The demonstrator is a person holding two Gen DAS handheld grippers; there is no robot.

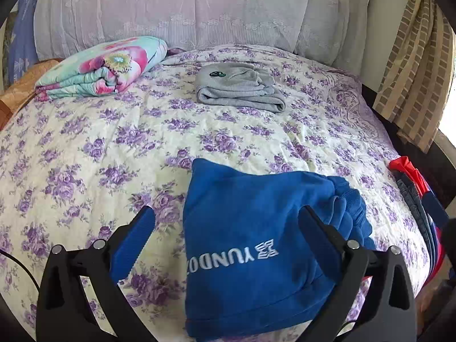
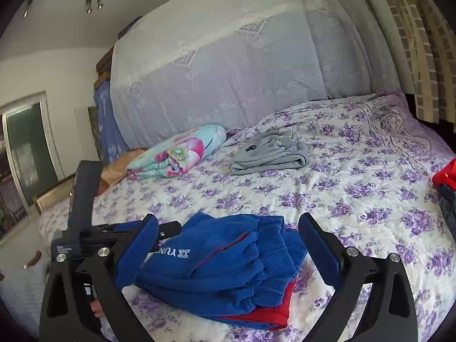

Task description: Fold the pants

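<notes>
Here the folded blue pants (image 1: 256, 245) lie on the bed (image 1: 114, 148), straddled by both tongs: left tongs (image 1: 228, 228) and right tongs (image 2: 228, 228) spread wide, pinching nothing, cuffs pointing right.

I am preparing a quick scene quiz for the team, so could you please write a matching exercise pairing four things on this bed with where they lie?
Things:
1. blue pants
2. grey pants
3. floral quilt
4. red and navy clothes

Places:
A. folded, far left by the lace-covered headboard
B. piled at the bed's right edge
C. folded, far middle of the bedspread
D. folded, nearest, between the open fingers

Pairs: 1-D, 2-C, 3-A, 4-B
</notes>
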